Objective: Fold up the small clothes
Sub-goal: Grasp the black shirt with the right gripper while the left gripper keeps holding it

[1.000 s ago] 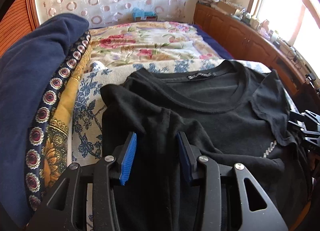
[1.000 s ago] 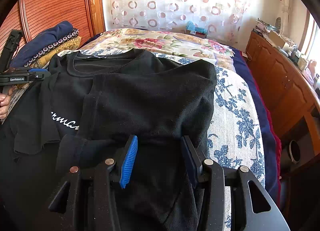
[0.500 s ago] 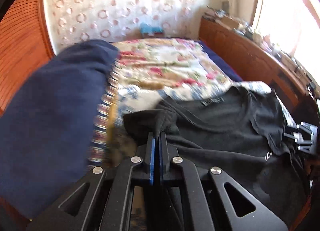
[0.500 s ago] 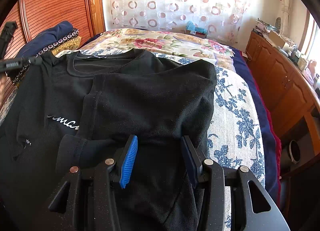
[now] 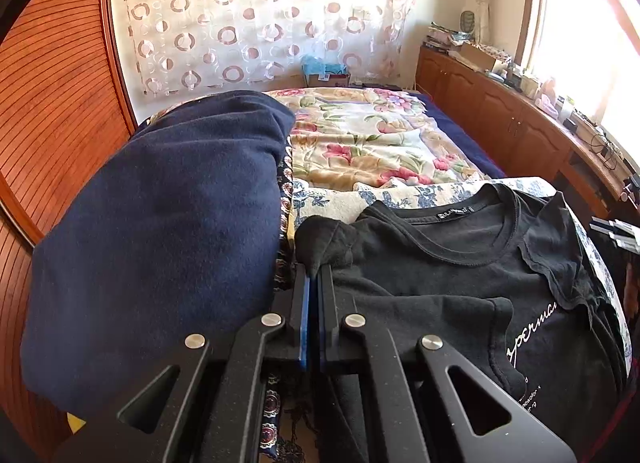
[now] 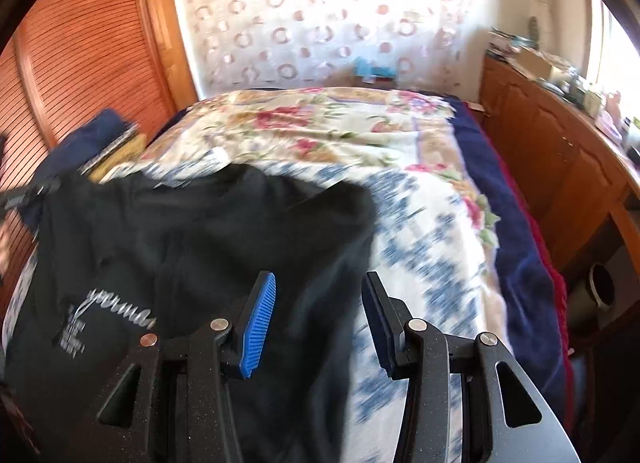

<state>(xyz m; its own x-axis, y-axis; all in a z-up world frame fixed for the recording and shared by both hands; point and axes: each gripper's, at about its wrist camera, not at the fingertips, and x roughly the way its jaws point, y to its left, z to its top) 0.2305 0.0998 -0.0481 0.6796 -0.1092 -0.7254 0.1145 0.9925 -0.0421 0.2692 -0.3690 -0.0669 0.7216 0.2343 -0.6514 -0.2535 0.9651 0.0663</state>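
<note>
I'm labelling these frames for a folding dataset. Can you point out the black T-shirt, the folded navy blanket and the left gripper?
black cotton T-shirt (image 5: 460, 263): left wrist view, chest below the collar.
folded navy fleece blanket (image 5: 160, 243): left wrist view, middle of its top.
left gripper (image 5: 313, 283): left wrist view, between fingers shut on the T-shirt's sleeve.

Both tools are matte black with a speckled finish. The left gripper (image 5: 311, 283) and right gripper (image 6: 320, 295) carry round silver screws, triangular cut-outs in the arms, and ribbed blue pads on the fingers (image 6: 260, 319).
</note>
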